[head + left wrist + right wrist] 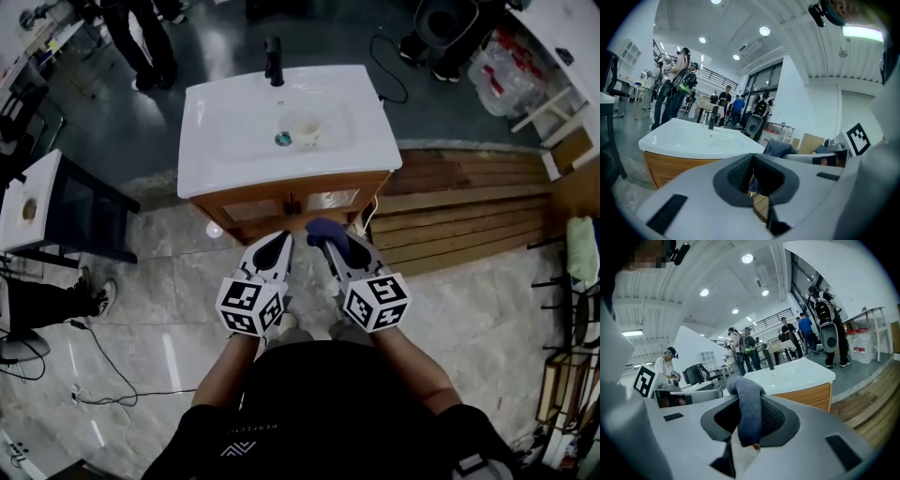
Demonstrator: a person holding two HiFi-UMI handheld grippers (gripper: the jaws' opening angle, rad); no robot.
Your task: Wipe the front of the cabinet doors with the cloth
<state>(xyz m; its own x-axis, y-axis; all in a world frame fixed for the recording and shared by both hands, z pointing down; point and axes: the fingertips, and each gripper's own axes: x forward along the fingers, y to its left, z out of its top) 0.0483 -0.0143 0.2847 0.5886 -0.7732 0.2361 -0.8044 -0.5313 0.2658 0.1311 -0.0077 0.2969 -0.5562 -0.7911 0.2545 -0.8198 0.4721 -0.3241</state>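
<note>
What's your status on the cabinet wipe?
Right claw shut on the blue cloth. Left claw shut, empty. Cloth held short of the cabinet doors, no contact. Nothing between them.

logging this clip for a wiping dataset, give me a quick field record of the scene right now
cloth: blue-grey, clamped in the right gripper, draped over its jaws
left gripper: shut, nothing between the jaws
cabinet doors: wooden, under a white sink top, ahead of both grippers
contact: cloth apart from the doors in the right gripper view
wiping: looks not yet begun
</note>
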